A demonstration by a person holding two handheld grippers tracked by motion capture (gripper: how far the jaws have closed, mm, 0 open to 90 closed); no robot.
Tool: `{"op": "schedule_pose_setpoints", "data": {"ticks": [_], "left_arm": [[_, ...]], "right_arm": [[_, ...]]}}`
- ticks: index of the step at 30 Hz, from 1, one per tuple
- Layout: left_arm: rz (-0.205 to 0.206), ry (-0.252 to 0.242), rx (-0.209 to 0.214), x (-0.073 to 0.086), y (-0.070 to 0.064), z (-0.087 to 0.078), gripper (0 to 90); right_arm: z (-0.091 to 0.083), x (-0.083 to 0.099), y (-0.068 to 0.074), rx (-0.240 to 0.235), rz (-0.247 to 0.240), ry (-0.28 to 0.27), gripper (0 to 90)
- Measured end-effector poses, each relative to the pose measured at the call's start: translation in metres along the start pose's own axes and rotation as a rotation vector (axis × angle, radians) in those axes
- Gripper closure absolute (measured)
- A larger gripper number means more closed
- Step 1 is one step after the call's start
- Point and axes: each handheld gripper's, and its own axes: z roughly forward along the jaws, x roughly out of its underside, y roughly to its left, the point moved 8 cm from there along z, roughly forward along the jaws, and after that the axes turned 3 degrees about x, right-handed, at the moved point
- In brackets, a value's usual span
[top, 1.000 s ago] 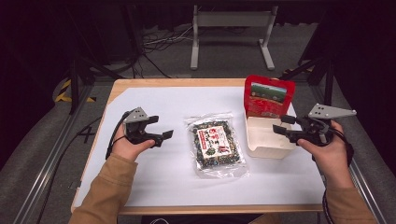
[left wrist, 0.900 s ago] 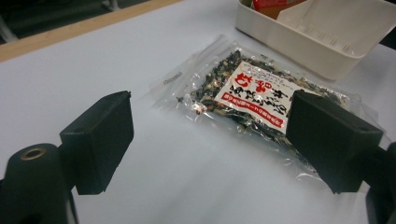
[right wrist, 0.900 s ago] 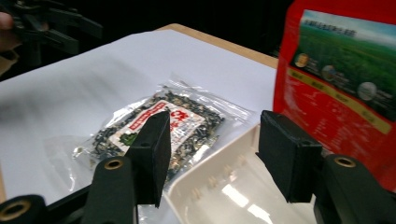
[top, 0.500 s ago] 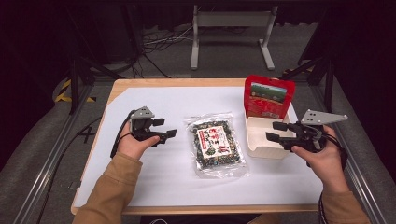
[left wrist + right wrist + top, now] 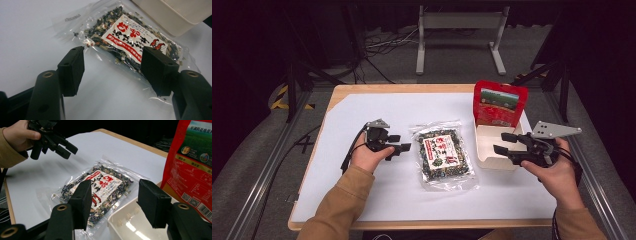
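The snack packet [image 5: 446, 159], a clear bag of dark dried pieces with a white and red label, is laid flat on the white sheet [image 5: 412, 112] that covers the tabletop, about midway between the left and right edges and nearer the front edge than the back. It is touched by neither gripper. The left gripper [image 5: 401, 143] is held just beside the packet's left edge, slightly above the sheet; its jaws are spread wide with nothing between them, and in the left gripper view [image 5: 112, 68] they are seen aimed at the packet's near corner. The right gripper [image 5: 503, 142] is held over the white tray [image 5: 484, 150], which stands just right of the packet near the right edge of the tabletop; its jaws too are parted and empty, as seen in the right gripper view [image 5: 113, 202]. A red pouch [image 5: 499, 102] is stood upright at the back end of the tray, toward the far right corner; whether it is inside the tray or behind it cannot be told.
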Motion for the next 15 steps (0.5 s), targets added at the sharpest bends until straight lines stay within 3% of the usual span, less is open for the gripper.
{"op": "schedule_pose_setpoints", "data": {"ticks": [4, 15], "left_arm": [[0.001, 0.035, 0.019, 0.004, -0.003, 0.007, 36.8], [-0.059, 0.108, 0.091, 0.015, -0.012, 0.022, 39.0]], "right_arm": [[-0.001, 0.001, -0.001, 0.006, 0.009, -0.005, 44.7], [0.001, 0.001, 0.001, 0.009, -0.007, -0.005, 43.8]]}}
